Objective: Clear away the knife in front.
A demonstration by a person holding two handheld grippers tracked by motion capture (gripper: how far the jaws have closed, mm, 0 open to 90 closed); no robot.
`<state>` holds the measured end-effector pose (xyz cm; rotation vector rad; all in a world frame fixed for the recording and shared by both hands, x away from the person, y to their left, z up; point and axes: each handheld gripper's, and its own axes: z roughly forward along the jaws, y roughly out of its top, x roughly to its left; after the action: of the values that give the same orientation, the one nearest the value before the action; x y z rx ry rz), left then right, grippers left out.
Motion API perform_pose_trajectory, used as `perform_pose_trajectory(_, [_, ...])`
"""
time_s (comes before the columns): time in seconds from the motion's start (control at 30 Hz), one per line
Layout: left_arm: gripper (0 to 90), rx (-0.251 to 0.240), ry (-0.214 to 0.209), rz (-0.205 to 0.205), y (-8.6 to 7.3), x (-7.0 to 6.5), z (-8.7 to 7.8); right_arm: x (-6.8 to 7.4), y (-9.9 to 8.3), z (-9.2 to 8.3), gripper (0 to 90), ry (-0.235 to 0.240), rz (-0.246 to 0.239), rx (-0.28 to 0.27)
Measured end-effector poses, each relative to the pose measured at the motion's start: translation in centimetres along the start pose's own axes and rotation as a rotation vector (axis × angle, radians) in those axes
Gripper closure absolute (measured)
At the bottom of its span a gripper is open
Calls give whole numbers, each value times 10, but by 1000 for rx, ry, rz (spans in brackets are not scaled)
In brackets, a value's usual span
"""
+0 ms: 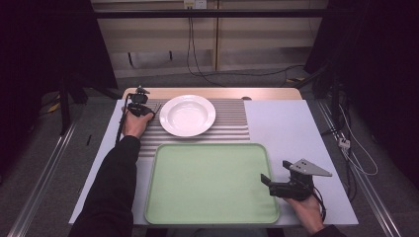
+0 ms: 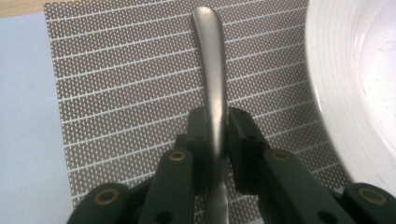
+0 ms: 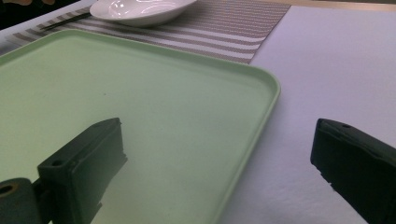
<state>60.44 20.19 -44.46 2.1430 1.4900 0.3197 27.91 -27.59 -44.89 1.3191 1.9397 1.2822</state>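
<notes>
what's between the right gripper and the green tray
Nothing visible. The right gripper hangs open at the tray's right edge, one jaw over the tray and one over the bare table. The tray holds nothing.

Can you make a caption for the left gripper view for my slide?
Left gripper pinching a metal utensil handle over the striped placemat.

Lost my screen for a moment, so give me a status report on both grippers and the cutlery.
Left gripper shut on metal handle over striped mat, beside white plate. Right gripper open, straddling green tray edge. Nothing blocking.
</notes>
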Motion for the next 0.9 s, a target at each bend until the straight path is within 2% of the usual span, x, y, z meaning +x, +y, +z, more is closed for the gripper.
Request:
perform_pose_trajectory(0.03, [800,-5,2,-11,-1,0,0,0,0,0,27,0,-1,1])
perform_pose_trajectory(0.27, [802,-3,9,4,-1,-1,-1,1,1,0,28,-5,-1,0])
perform_pose_trajectory(0.5, [802,-7,-3,1,-2,-2,-4,0,0,0,28,-7,0,0])
perform_pose_trajectory(0.9, [802,-41,-20,18,-11,5,-22,1,1,1,28,-8,-4,4])
